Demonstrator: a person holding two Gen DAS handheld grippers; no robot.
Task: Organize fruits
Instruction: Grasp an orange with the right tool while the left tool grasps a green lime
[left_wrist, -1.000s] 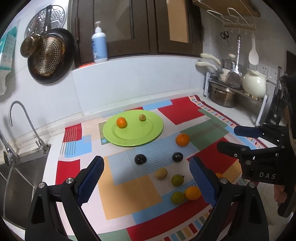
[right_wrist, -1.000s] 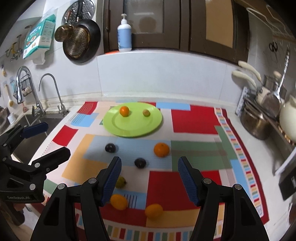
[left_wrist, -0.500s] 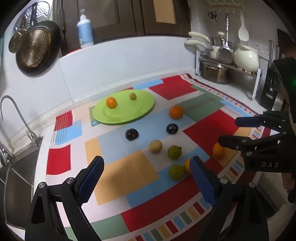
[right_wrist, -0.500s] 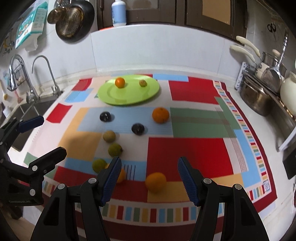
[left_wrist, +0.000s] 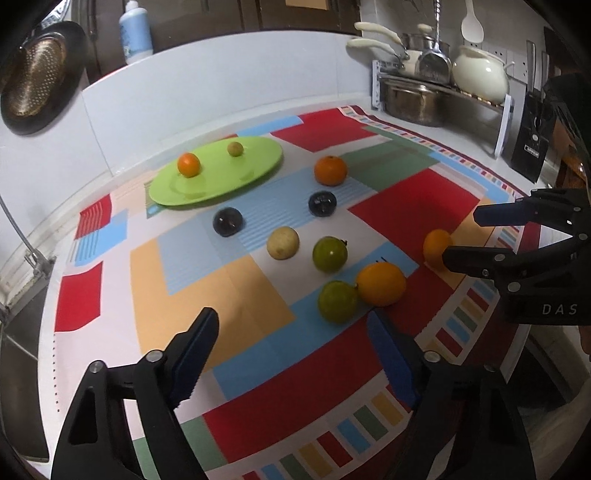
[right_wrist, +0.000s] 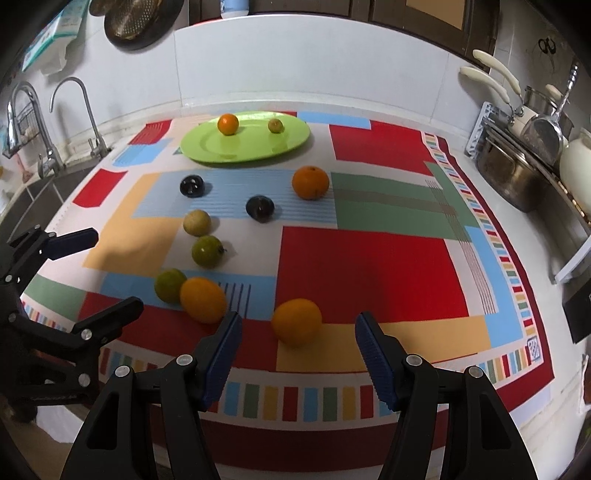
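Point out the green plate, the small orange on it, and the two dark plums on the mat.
green plate (right_wrist: 207, 149): right wrist view, bare middle.
small orange (right_wrist: 227, 124): right wrist view, its centre.
left dark plum (right_wrist: 192, 185): right wrist view, top.
right dark plum (right_wrist: 260, 208): right wrist view, top.

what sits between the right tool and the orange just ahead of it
Nothing: in the right wrist view only bare cloth lies between the open right tool and the near orange, which sits just beyond its tips.
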